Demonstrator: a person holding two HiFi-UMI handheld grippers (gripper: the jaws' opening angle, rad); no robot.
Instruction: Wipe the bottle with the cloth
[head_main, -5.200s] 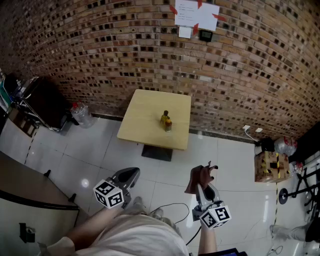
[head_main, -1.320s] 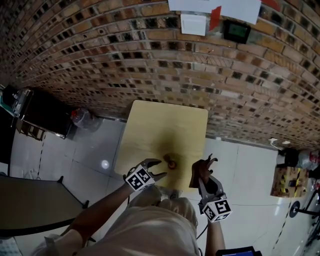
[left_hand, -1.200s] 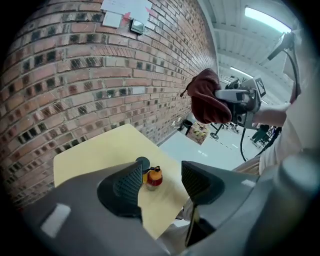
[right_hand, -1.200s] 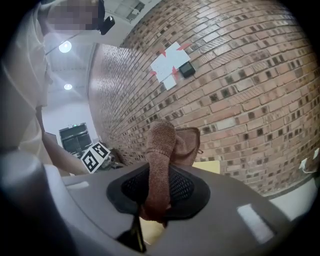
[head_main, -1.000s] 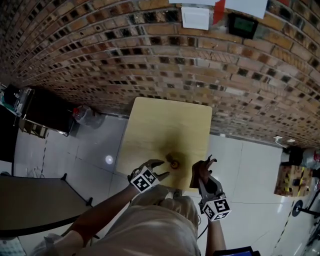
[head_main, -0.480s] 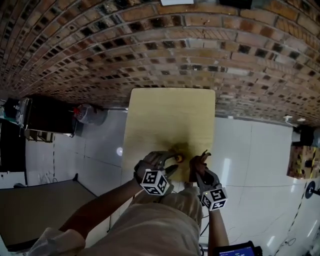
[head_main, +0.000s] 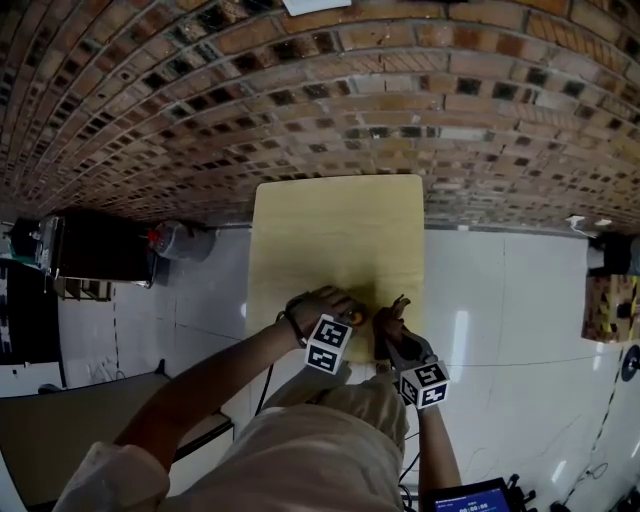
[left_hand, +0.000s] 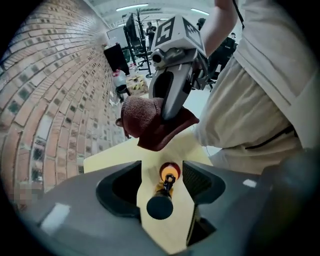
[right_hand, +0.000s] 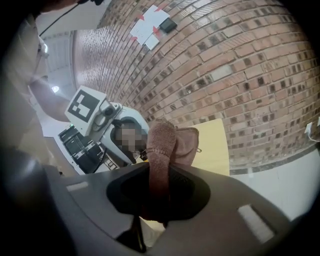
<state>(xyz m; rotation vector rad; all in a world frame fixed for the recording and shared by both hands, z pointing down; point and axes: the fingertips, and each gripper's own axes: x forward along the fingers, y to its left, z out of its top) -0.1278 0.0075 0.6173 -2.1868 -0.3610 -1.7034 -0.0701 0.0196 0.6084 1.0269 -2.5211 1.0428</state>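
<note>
Left gripper (left_hand: 162, 169) points steeply down over the bottle (left_hand: 160, 206), and its jaws have just been opening. They stand wide, one on each side of the bottle, and neither pad presses on it. Seen from above through those jaws, the bottle shows a round black cap nearest the lens and a thin dark neck. Below these is a yellow body with a red-orange round patch at about 12 o'clock from the cap.

In the head view the bottle (head_main: 357, 316) stands upright on the pale wooden table (head_main: 335, 230), close to its 6 o'clock edge. The left gripper (head_main: 345, 320) is directly over it.

Right gripper (right_hand: 159, 175) is clamped on a dark red-brown terry cloth (right_hand: 162, 145). The cloth rises from between the jaws as a thick folded roll with a hemmed edge. In the left gripper view the cloth (left_hand: 150, 130) hangs in a bunch at 12 o'clock from the bottle, just beyond it and above the tabletop. In the head view the cloth (head_main: 388, 318) sits at 3 o'clock of the bottle, just beside it.

At 12 o'clock of the table stands a brick wall (head_main: 300, 100), and white floor tiles (head_main: 500, 300) lie at 3 and 9 o'clock.
</note>
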